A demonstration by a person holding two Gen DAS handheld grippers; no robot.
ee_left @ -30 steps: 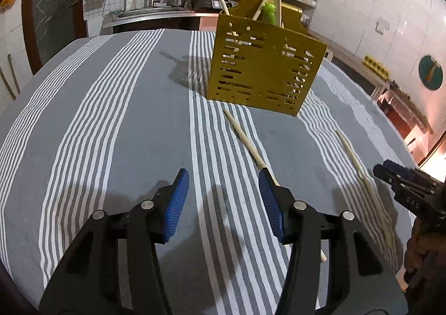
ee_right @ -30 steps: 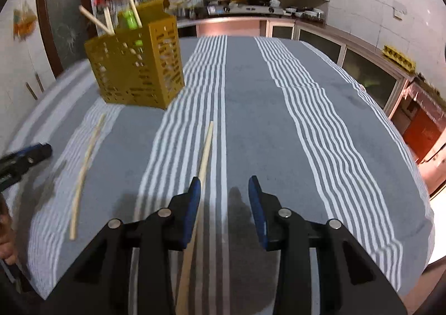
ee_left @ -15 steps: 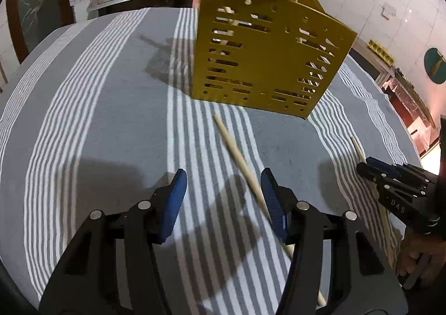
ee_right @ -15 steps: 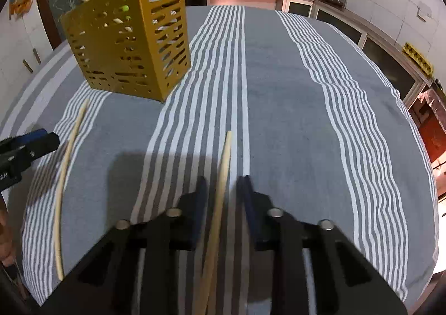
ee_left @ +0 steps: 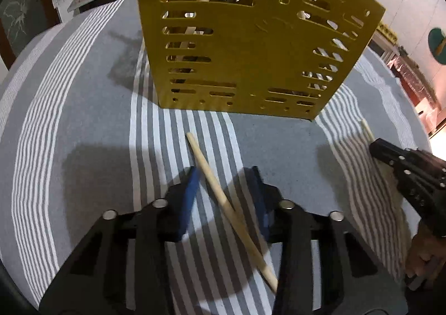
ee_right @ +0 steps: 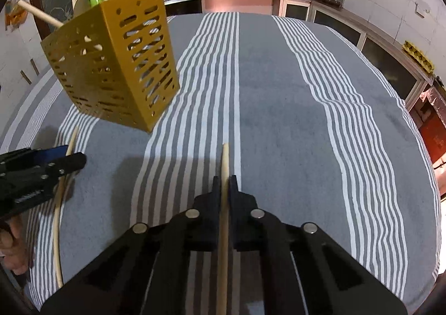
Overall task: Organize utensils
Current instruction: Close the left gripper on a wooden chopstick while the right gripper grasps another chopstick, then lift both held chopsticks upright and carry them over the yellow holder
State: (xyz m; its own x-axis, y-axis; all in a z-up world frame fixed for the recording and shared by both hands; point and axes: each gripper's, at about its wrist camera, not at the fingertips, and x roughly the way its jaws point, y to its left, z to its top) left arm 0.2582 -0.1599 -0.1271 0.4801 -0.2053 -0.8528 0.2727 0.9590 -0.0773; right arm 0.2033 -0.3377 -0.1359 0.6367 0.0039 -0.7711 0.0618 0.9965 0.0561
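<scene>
The right gripper (ee_right: 222, 184) is squeezing tight on a wooden chopstick (ee_right: 223, 220), which is poking out past its tips over the grey striped cloth (ee_right: 278, 97). The left gripper (ee_left: 226, 178) is closing its jaws around a second chopstick (ee_left: 223, 200) lying slanted on the cloth, and the blue pads (ee_left: 192, 189) are not pressing it yet. The yellow holder (ee_left: 251, 44) with slots is standing just past that chopstick with more sticks inside, and small white letters on the gripper's side look too blurry to read.

Dim warm indoor light from overhead; soft shadows on the striped cloth (ee_right: 278, 92); heavy fisheye bend w/ dark corners.
</scene>
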